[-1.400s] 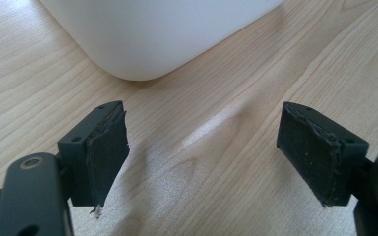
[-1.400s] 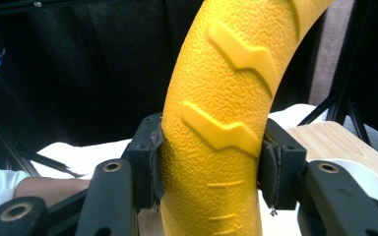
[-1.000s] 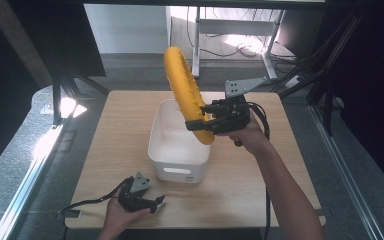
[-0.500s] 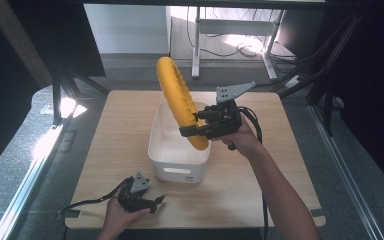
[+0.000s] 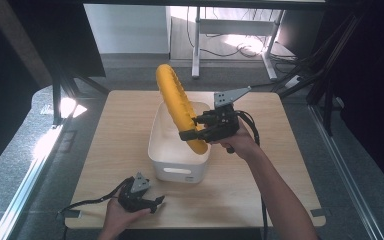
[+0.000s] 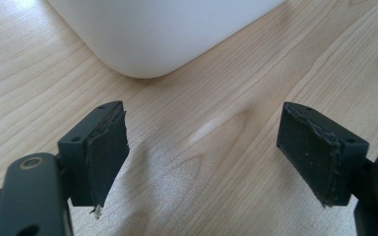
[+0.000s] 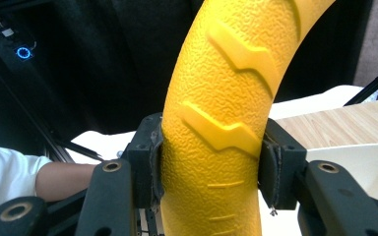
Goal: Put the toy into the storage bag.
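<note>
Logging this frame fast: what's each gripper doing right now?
Left gripper: open, holding nothing, low over the table.
Right gripper: shut on the yellow curved toy, above the white bin.

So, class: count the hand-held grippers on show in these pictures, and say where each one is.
2. The left hand-held gripper rests open at the table's near edge, before the white bin. The right hand-held gripper is raised over the bin, clamping the yellow curved toy.

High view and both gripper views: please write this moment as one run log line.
right tool: shut on yellow ring, held above white bin | left tool: open, low over table near the bin
</note>
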Demonstrator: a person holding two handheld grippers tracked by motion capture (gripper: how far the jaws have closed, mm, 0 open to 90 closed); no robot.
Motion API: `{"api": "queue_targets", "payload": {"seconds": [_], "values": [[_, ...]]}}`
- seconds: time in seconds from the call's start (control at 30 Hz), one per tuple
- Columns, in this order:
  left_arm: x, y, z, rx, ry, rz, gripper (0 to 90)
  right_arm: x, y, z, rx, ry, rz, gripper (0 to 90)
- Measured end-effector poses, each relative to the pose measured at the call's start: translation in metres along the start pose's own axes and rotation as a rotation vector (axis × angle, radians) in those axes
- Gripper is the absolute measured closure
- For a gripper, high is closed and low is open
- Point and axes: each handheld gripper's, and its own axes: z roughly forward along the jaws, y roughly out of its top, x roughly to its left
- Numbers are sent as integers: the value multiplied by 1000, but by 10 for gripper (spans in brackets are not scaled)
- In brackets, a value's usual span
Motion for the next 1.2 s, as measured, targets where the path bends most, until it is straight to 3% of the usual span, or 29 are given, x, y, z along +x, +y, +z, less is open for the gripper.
{"api": "queue_targets", "payload": {"seconds": [0.63, 1.2], "values": [[-1, 0, 0, -5, -2, -6, 197, 2, -6, 4, 17, 37, -9, 512], [0, 0, 0, -2, -2, -2, 197, -11, -28, 15, 73, 33, 32, 497]]}}
